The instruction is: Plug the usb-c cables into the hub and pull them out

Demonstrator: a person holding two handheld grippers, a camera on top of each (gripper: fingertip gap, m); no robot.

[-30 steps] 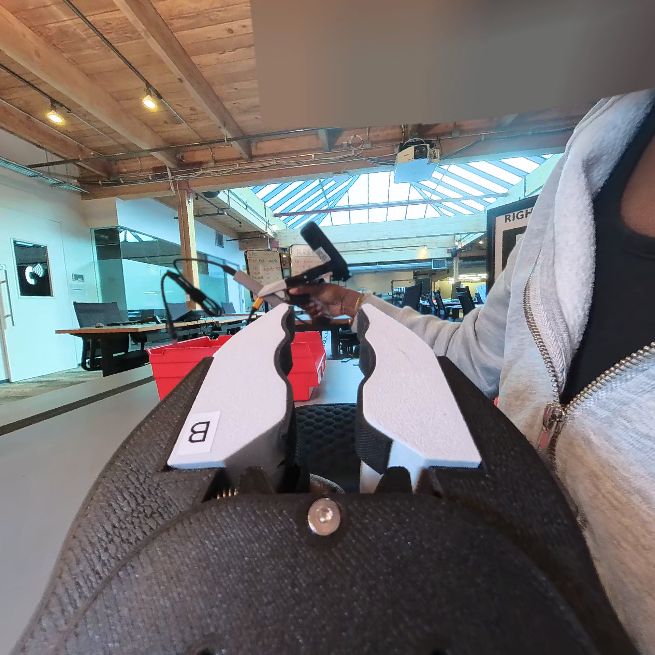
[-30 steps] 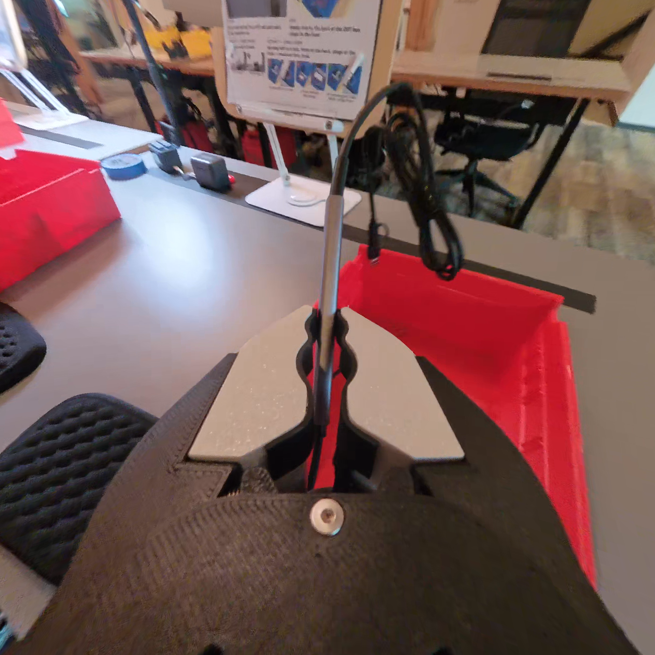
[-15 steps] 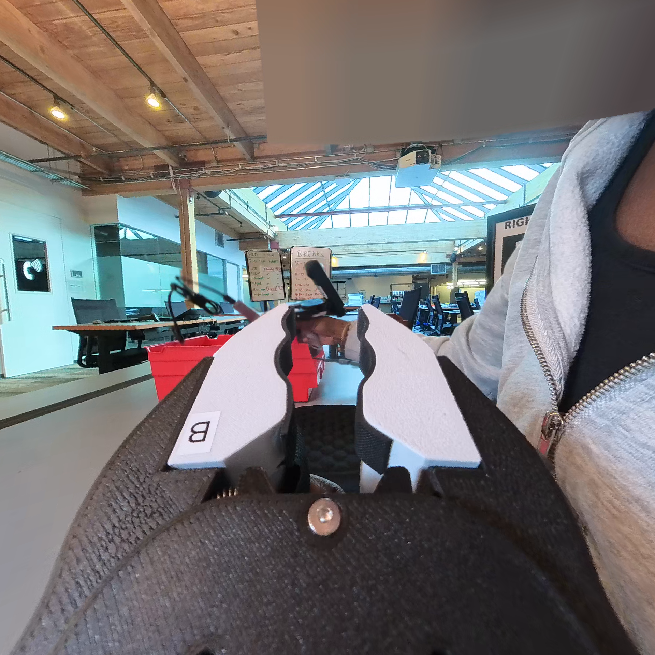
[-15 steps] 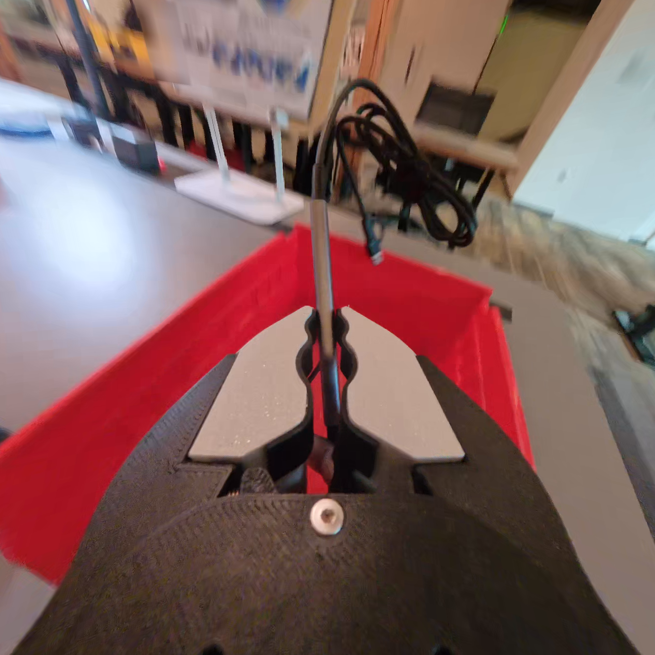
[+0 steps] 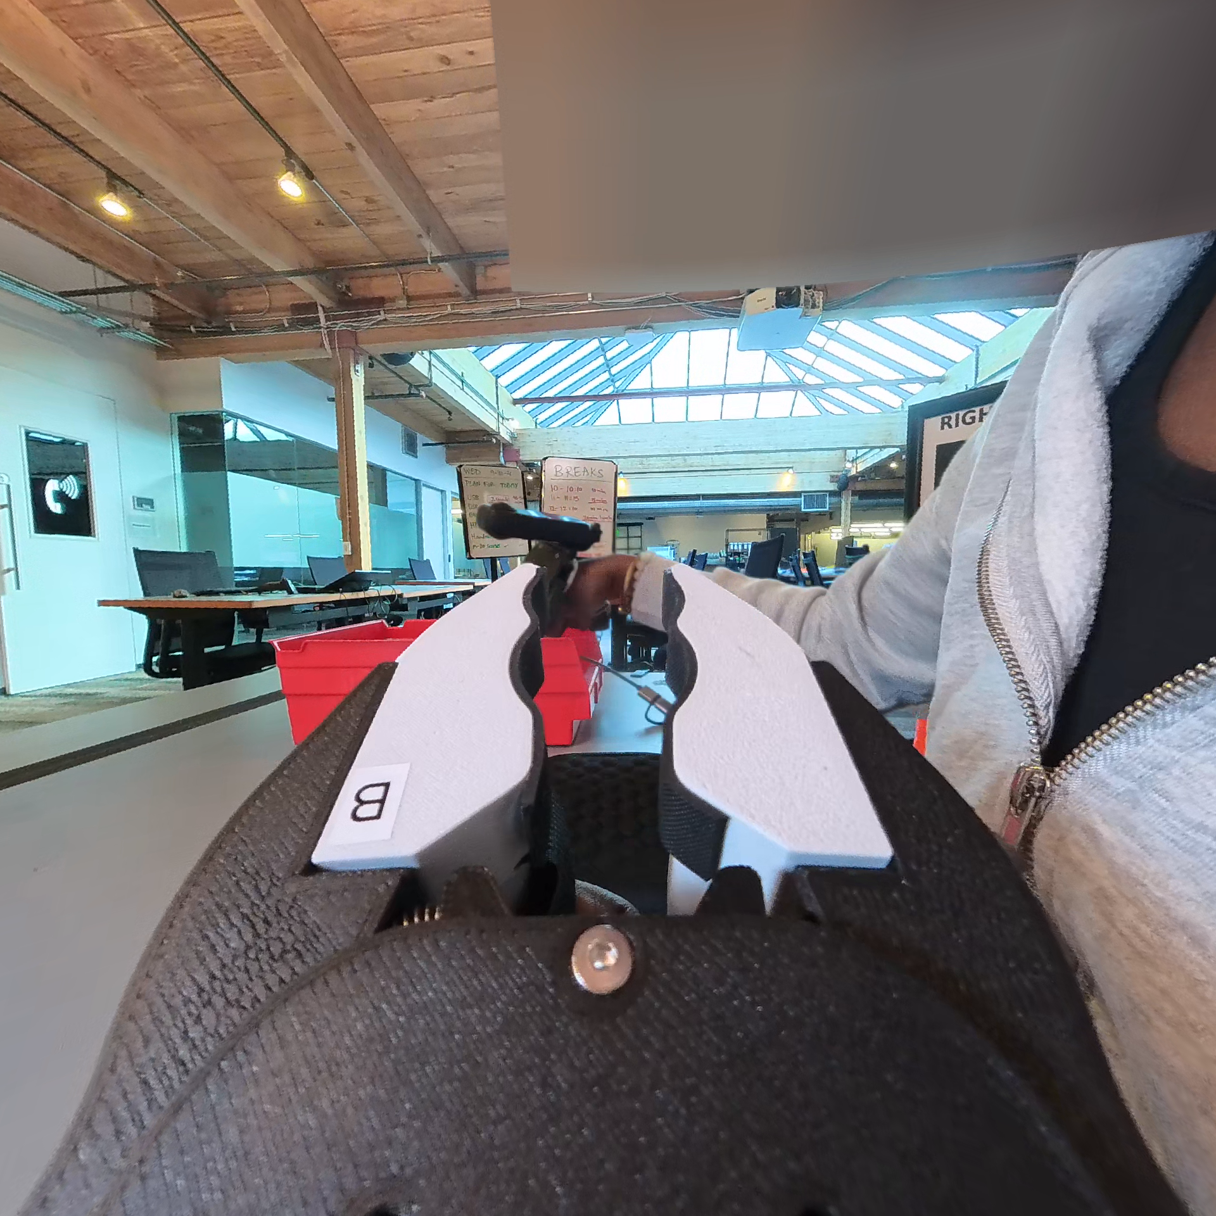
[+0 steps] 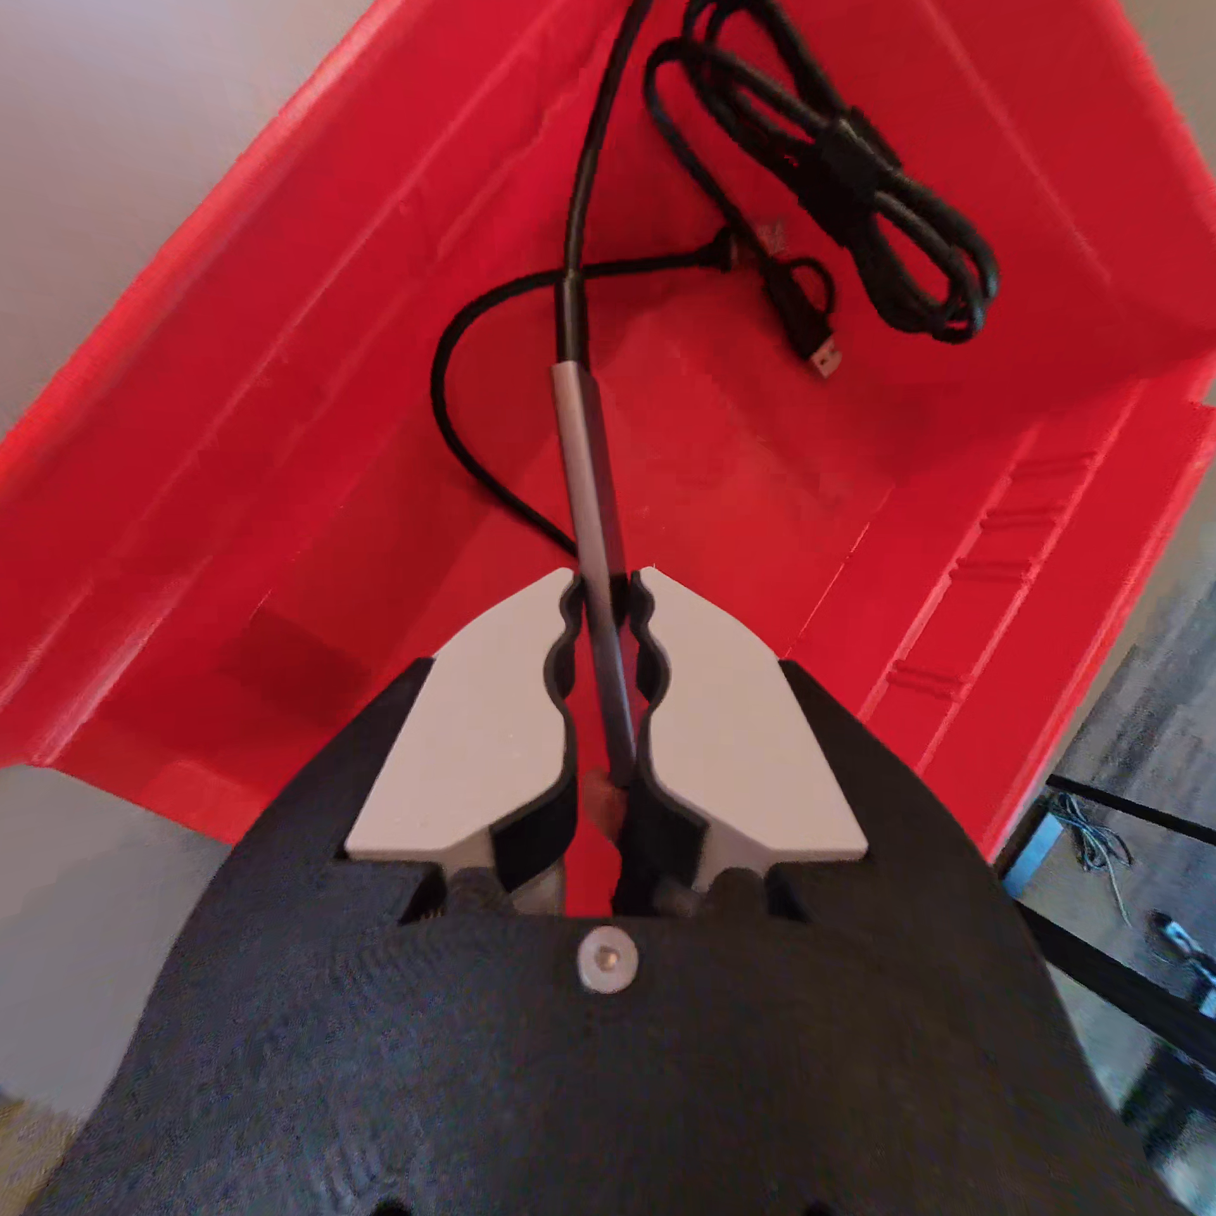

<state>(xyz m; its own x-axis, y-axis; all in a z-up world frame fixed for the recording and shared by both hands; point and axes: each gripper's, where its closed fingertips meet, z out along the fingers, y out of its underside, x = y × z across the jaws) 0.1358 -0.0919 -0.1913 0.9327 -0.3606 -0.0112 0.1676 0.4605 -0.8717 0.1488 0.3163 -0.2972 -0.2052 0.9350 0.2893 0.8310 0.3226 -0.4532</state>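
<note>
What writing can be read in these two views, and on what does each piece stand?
I leave the wording out; these bear writing:
White sticker on the left gripper's finger: one letter.
Two whiteboards at the back: handwriting.
Black-framed sign, right: cut off.
Right wrist view: none.

Left wrist view: bright daylight enters through the skylight (image 5: 710,375) far ahead of the gripper, with two ceiling spotlights (image 5: 289,183) glowing above and to its left; the near gripper body is sharp, straight beams bow toward the frame edges, and a flat grey patch covers the upper right. Right wrist view: even, softer light on the red bin (image 6: 276,368) ahead; colour is saturated, detail smeared by motion blur, most at the margins.
</note>
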